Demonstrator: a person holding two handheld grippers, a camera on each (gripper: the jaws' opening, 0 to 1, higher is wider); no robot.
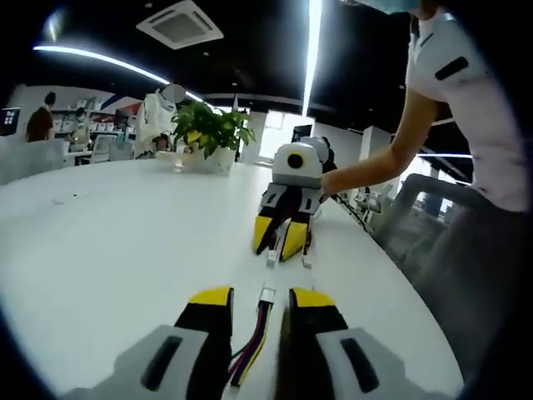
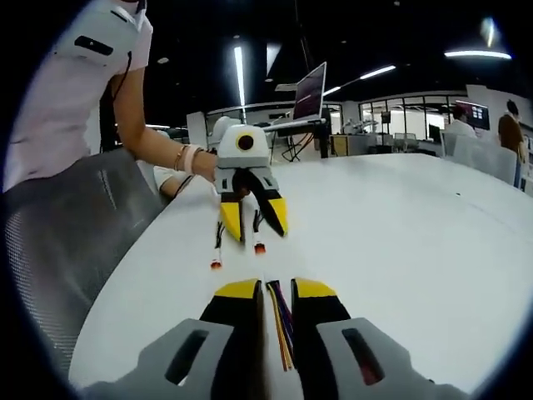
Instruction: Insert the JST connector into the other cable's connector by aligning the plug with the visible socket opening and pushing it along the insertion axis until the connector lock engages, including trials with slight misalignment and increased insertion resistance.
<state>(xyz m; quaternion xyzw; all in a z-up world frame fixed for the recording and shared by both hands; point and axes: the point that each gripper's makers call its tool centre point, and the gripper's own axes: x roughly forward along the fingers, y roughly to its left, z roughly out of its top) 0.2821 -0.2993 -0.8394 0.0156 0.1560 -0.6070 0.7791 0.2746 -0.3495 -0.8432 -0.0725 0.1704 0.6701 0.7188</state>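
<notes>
Cable [image 1: 254, 342] btwn left tongs [image 1: 261, 298].

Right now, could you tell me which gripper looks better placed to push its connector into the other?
Probably the left gripper: its white connector sticks out past its jaws, pointing at the right gripper, though a gap remains between them.

Stretching out white and glossy as a table [image 1: 117, 242], curving round along one long edge. Carrying a leafy plant [image 1: 208, 125] in a white pot [image 1: 221, 160] at the far side, with a small clear vessel [image 1: 178, 160] standing just beside the pot. Bearing a few tiny dark specks [image 1: 65, 198], well apart from the plant. Touching the surface or hanging just over it, two red-tipped ends of a cable [image 2: 216, 264]; not telling which.
</notes>
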